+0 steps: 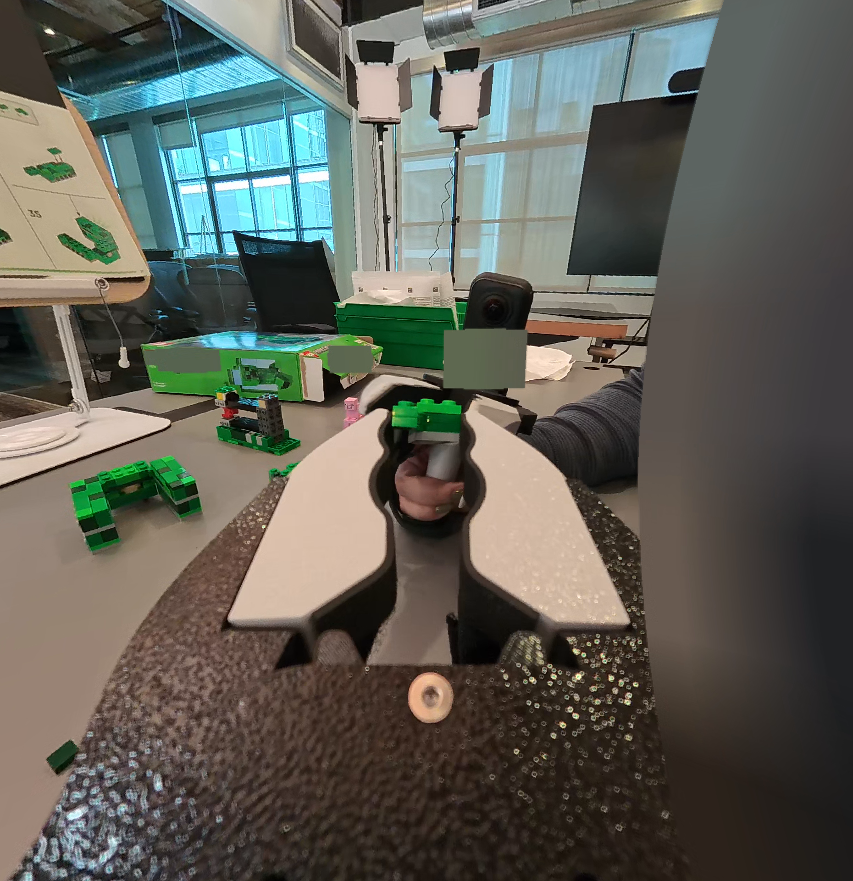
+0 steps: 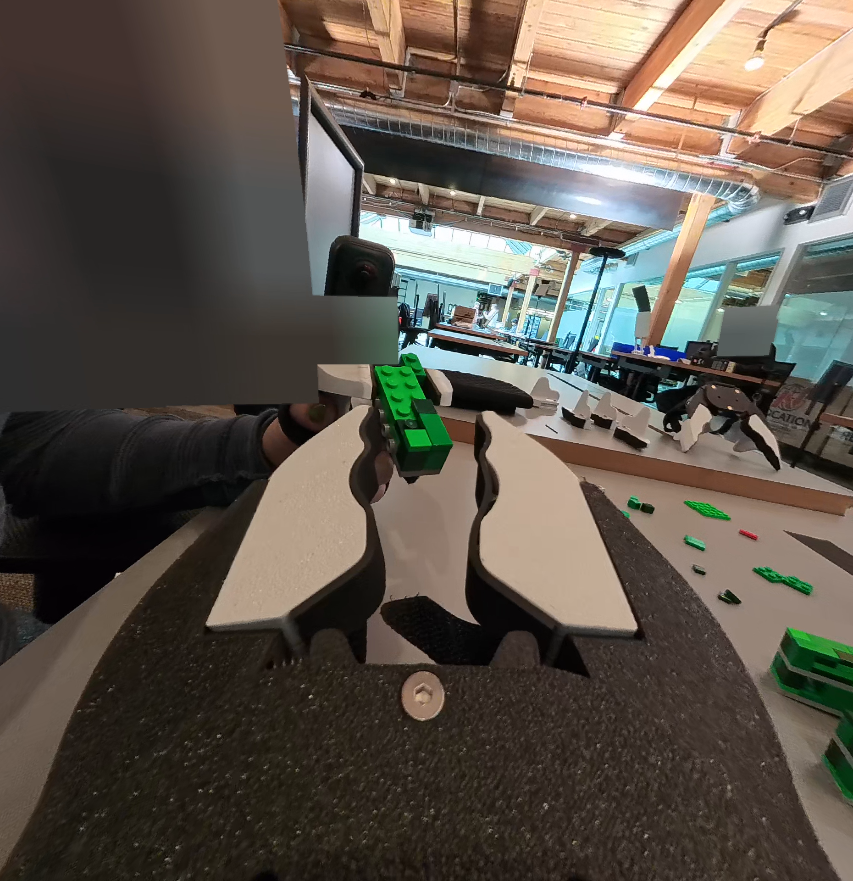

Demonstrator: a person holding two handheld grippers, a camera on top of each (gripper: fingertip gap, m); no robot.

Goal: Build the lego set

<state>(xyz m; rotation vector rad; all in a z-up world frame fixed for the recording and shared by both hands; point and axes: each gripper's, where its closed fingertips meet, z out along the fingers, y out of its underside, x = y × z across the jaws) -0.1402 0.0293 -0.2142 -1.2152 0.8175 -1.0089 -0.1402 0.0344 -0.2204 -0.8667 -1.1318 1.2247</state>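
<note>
Left hand-held gripper [image 1: 427,422] is clenched on a green sub-assembly [image 1: 427,414], carried in the air above the counter [image 1: 43,619] at twelve o'clock from its own camera. The right hand-held gripper [image 2: 422,429] faces it, released, jaws spread wide. In the right wrist view the piece sits in that gap toward eleven o'clock, close against the left-side finger [image 2: 320,500]; I cannot tell whether they touch.

This looks like a handover or a two-handed press. To do it well, the right side should probably centre the piece between both pads before closing. It should bite on flat brick sides rather than on studs, and well clear of the left tips so the two tools don't collide. Keeping the left grip firm until the right has closed should stop the stack twisting, and a slow squeeze is less likely to pop plates apart.

The piece is a short, stepped stack. Bright green studded plates sit on top, with one darker green tile, smooth green blocks toward the near end, and a grey layer underneath. It is tilted, with the studded end farther from the right camera.

At nine o'clock in the left wrist view a U-shaped green build [image 1: 134,496] rests on the counter. Loose green plates [image 2: 705,510] lie at three o'clock in the right view.
</note>
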